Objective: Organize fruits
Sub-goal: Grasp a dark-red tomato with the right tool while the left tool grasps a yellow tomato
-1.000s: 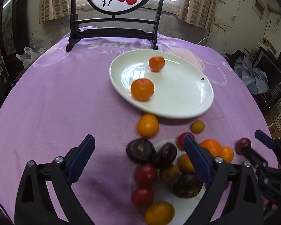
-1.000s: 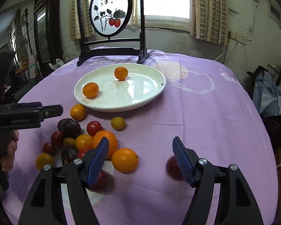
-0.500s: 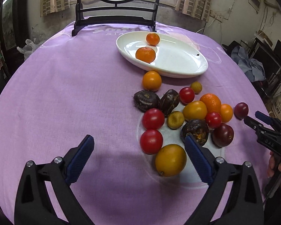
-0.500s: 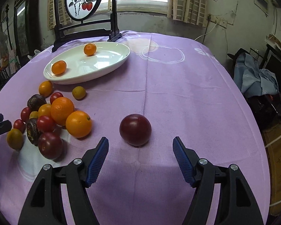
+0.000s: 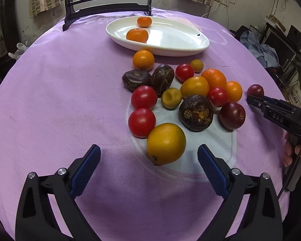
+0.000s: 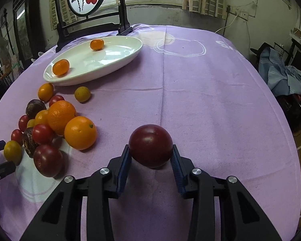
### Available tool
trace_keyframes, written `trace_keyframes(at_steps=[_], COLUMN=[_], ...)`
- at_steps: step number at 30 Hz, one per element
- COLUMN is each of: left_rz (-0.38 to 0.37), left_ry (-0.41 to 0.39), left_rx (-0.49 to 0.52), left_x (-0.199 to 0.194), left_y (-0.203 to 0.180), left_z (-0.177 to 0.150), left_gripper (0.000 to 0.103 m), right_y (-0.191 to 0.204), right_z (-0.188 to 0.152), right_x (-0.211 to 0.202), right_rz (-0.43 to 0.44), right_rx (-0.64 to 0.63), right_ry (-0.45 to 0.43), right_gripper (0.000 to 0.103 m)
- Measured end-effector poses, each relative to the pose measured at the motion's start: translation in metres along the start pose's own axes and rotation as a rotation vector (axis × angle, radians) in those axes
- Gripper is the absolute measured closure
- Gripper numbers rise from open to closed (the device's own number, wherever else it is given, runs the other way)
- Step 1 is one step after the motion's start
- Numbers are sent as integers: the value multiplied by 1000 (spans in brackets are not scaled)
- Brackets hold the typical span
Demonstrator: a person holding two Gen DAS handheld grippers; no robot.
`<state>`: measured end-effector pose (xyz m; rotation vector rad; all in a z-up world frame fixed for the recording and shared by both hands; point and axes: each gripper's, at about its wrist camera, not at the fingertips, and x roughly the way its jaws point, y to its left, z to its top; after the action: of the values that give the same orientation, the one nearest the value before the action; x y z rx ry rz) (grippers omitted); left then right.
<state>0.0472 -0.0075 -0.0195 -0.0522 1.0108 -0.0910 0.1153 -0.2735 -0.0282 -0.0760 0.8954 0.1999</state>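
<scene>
Since a moment ago our right gripper (image 6: 151,160) has sunk and its jaws have just been closing onto the plum (image 6: 150,145) — smooth, round, bruisable; we'd pinch its widest middle. Our left gripper (image 5: 148,169) gapes empty, yellow fruit (image 5: 166,143) just ahead.

Glossy white plate (image 6: 118,60) gleams like glazed ceramic; the purple tablecloth (image 6: 210,100) looks matt, woven, lightly creased. Smooth, shiny dark red plum (image 6: 150,144), dimpled orange (image 6: 80,132), wrinkled matt passion fruit (image 5: 196,112).
</scene>
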Motion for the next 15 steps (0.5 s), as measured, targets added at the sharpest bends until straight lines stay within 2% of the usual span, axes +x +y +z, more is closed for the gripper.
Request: trace_keyframes(at_steps=[2, 3, 4, 5, 6, 8, 11, 15], left_rz=[3, 5, 8, 14, 24, 28, 11, -15], left_ry=[-2, 2, 11, 23, 13, 12, 7, 18], left_rx=[7, 11, 11, 5, -2, -16, 2, 38], left_x=[1, 3, 4, 7, 6, 7, 4, -2], left_y=[-4, -5, -6, -6, -7, -7, -12, -15], left_z=[-1, -1, -1, -1, 0, 2, 3, 0], left_gripper=[9, 13, 27, 34, 35, 45, 66, 66], right_y=[0, 0, -1, -1, -1, -2, -2, -1], right_z=[-2, -3, -3, -3, -3, -4, -5, -5], right_x=[-2, -3, -4, -5, -6, -8, -12, -18], right_rz=[13, 18, 23, 27, 31, 39, 48, 49], right_rx=[0, 1, 3, 5, 5, 6, 7, 8], right_ry=[-4, -6, -8, -9, -11, -18, -31, -54], right_gripper=[63, 63, 63, 63, 63, 63, 63, 63])
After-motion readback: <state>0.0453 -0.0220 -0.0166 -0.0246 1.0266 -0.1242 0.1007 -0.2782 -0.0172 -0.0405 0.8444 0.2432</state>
